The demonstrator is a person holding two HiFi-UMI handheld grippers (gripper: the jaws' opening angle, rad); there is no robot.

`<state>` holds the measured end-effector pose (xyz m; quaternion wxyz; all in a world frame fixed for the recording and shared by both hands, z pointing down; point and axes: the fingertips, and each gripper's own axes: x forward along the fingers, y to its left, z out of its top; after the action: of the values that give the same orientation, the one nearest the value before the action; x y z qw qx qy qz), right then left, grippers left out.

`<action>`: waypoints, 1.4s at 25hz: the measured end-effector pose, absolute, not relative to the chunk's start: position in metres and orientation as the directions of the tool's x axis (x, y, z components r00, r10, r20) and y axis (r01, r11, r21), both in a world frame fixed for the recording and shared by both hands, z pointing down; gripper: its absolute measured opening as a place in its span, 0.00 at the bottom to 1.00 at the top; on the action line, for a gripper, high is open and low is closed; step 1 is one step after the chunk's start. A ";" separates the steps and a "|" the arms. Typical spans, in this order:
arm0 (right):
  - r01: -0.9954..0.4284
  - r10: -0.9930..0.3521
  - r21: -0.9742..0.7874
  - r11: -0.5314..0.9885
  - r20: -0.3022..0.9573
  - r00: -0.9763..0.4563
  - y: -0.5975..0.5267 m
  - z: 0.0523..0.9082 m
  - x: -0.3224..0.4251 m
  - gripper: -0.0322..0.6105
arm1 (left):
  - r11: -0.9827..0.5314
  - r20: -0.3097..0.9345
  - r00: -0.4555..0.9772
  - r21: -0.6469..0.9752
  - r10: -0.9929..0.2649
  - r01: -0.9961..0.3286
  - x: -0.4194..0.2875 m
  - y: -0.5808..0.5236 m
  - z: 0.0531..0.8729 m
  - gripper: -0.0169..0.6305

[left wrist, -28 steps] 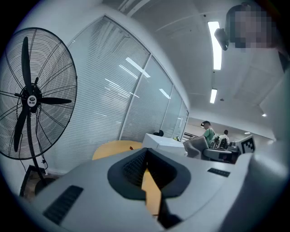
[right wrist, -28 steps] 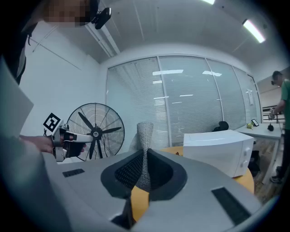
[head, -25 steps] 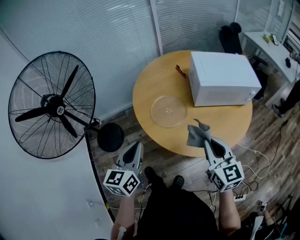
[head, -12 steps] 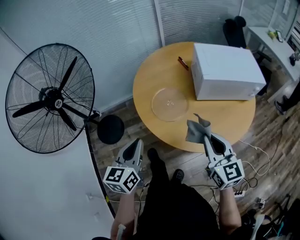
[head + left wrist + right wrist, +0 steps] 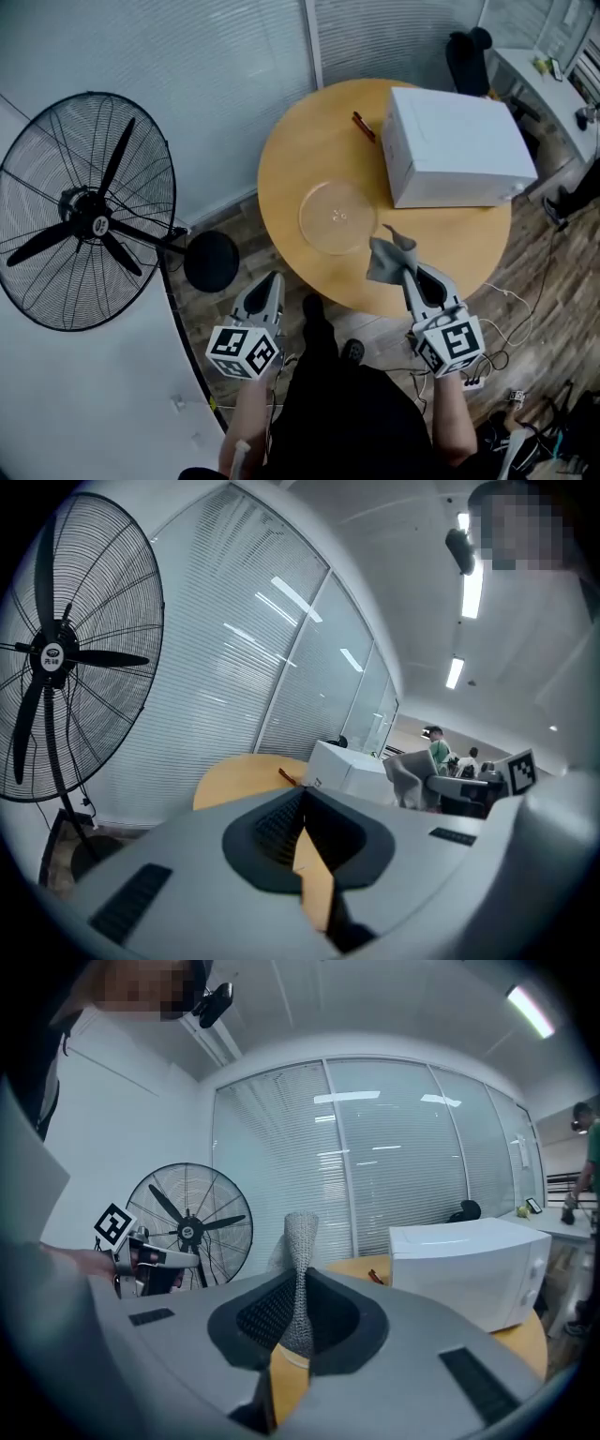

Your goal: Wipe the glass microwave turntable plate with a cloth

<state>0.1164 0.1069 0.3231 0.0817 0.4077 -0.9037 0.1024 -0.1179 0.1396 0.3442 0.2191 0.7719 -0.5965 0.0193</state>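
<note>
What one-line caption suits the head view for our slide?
Right claw holds grey cloth near glass plate on round table.

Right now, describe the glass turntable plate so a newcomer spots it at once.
Find the round wooden table with the white microwave on it. The glass turntable plate lies flat on the tabletop to the microwave's left in the head view. It is the only clear round disc, wood showing through.

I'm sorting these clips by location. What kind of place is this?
Probably an office, perhaps a break corner: blind-covered glass partitions, an office chair, and a microwave on a round wooden table.
</note>
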 end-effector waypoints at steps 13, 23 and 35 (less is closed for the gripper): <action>-0.793 -0.748 -0.074 0.605 0.290 -0.597 0.025 0.326 0.045 0.11 | -0.294 0.276 0.394 0.341 -0.877 -0.893 -0.159 0.034 0.347 0.02; -0.816 -0.740 -0.063 0.574 0.386 -0.550 0.004 0.371 0.020 0.11 | -0.298 0.415 0.462 0.402 -0.784 -0.866 -0.155 0.009 0.432 0.02; -0.770 -0.632 -0.100 0.630 0.511 -0.583 -0.024 0.431 0.008 0.11 | -0.208 0.564 0.466 0.461 -0.681 -0.862 -0.131 0.006 0.518 0.02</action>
<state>0.0078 -0.0244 0.4314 0.2198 0.4004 -0.8755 0.1577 -0.1309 0.0058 0.5183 0.3787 0.7680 -0.5025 0.1197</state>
